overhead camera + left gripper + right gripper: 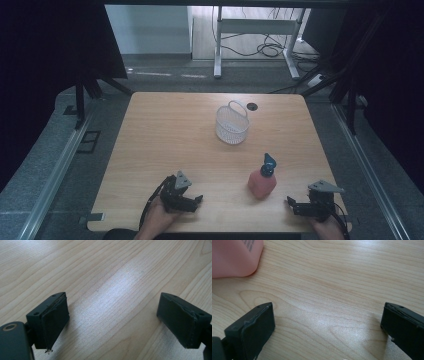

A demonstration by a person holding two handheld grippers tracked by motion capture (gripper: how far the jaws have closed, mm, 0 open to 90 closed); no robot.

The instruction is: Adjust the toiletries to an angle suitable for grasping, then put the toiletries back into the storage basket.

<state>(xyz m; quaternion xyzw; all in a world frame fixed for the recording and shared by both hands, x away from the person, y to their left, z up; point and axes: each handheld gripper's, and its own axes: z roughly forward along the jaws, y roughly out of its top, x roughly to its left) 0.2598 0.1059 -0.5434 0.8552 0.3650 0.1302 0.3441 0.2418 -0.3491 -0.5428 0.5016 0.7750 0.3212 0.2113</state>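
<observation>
Both grippers rest low at the near edge of the pale wood-grain surface (165, 125), and each has its jaws spread wide with nothing between them. Just left of the right gripper (291, 204) stands the pink plastic bottle with a blue pump top (263, 181), upright and apart from it; the left gripper (198, 200) sits well to the left of that bottle. Beyond the bottle, toward the far side, stands a white wire-mesh basket with a looped handle (232, 125), also upright and open at the top.

The step in hand looks like a first reach for the bottle, likely by the right gripper. To do it well, I would keep the jaws apart, swing toward the bottle's body below the pump, square the pads on its flatter faces, and close gently, since the soft wall may give and the tall top could tip it.

From the right gripper view, the bottle's rounded pink corner (234, 257) and some printed text come up close, which the high view cannot resolve. Only the high view gives the basket and the bottle's blue top.
</observation>
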